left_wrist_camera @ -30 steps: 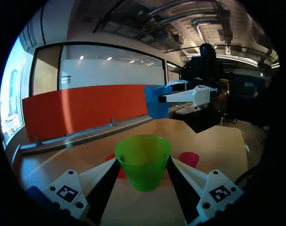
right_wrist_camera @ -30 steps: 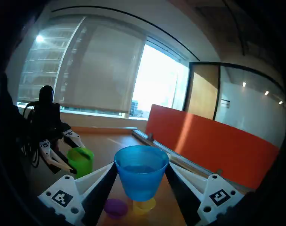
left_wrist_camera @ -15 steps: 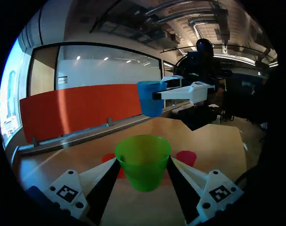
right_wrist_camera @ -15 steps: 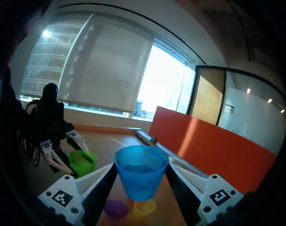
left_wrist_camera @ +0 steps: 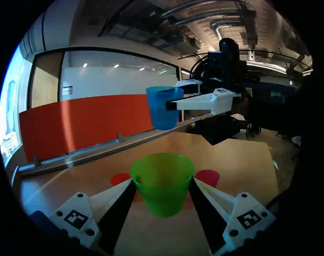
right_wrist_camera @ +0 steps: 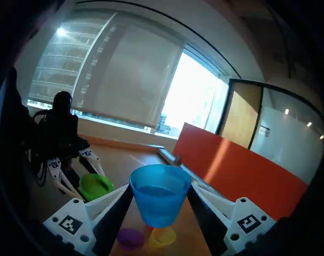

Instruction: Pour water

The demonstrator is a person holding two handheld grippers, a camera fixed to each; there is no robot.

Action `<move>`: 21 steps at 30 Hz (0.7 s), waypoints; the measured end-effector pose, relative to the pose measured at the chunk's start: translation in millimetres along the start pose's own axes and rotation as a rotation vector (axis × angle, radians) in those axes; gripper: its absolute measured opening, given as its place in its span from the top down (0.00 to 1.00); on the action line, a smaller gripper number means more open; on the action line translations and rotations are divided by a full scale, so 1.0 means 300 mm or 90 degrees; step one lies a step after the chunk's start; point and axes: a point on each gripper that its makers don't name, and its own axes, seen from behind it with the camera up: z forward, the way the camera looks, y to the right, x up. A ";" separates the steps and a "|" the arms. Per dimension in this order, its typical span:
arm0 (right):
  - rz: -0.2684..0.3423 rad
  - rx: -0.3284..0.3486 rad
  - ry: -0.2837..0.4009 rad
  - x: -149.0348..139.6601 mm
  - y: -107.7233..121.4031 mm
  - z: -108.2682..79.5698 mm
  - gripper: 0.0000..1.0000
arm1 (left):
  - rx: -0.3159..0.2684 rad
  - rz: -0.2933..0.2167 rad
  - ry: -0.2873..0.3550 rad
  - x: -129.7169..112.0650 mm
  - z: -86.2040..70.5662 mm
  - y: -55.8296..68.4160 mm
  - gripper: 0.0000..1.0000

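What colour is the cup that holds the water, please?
The cup is translucent blue, seen best in the right gripper view.

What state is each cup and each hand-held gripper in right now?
blue cup: upright, partly filled with water, held off the table.
green cup: upright, held, no water visible inside.
left hand-held gripper: shut on the green cup.
right hand-held gripper: shut on the blue cup.
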 end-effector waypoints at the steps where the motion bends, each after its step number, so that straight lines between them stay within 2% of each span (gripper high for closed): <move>1: -0.003 0.000 0.000 0.002 0.000 0.001 0.10 | -0.001 0.000 -0.001 -0.002 0.002 0.001 0.16; 21: -0.074 0.031 0.001 0.041 -0.030 0.036 0.10 | -0.012 -0.004 0.002 -0.007 0.017 0.025 0.16</move>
